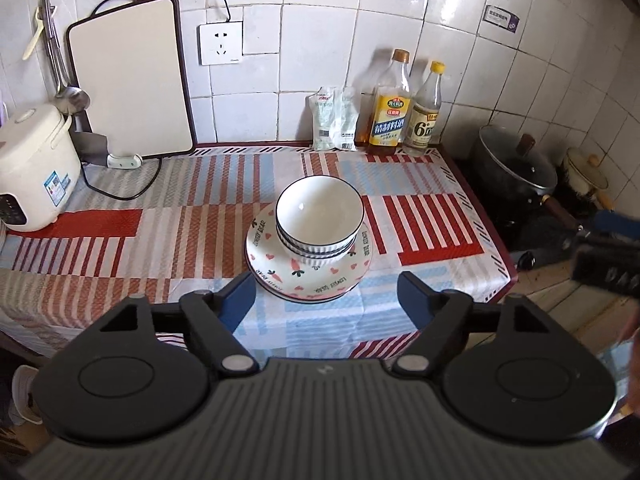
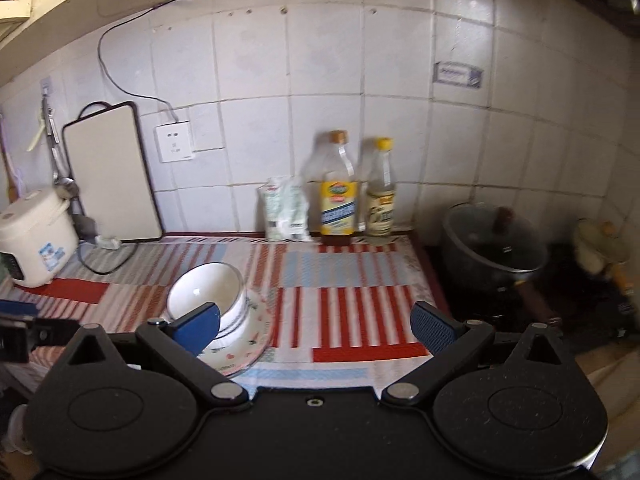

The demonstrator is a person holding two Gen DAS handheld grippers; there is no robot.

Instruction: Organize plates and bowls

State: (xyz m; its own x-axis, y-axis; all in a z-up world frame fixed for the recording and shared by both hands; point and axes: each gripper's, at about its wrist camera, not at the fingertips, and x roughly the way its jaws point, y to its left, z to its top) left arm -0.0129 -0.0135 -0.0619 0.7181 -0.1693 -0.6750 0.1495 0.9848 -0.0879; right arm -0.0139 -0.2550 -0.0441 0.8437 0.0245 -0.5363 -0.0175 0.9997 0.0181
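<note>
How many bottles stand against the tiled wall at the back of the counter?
2. The taller bottle with the brown cap stands at the back edge of the counter, right of the packets. The bottle with the yellow cap stands directly to its right. None appear hidden.

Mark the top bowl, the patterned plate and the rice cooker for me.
top bowl (image 1: 316, 208): left wrist view, inner wall.
patterned plate (image 1: 340, 280): left wrist view, near rim.
rice cooker (image 1: 32, 168): left wrist view, front body.

surface (image 1: 132, 240): wore a striped red, blue and white cloth | centre: patterned plates (image 1: 310, 270) under stacked bowls | left: rice cooker (image 1: 34, 168) | back wall: cutting board (image 1: 130, 80), packets (image 1: 334, 120), two bottles (image 1: 390, 100)
</note>
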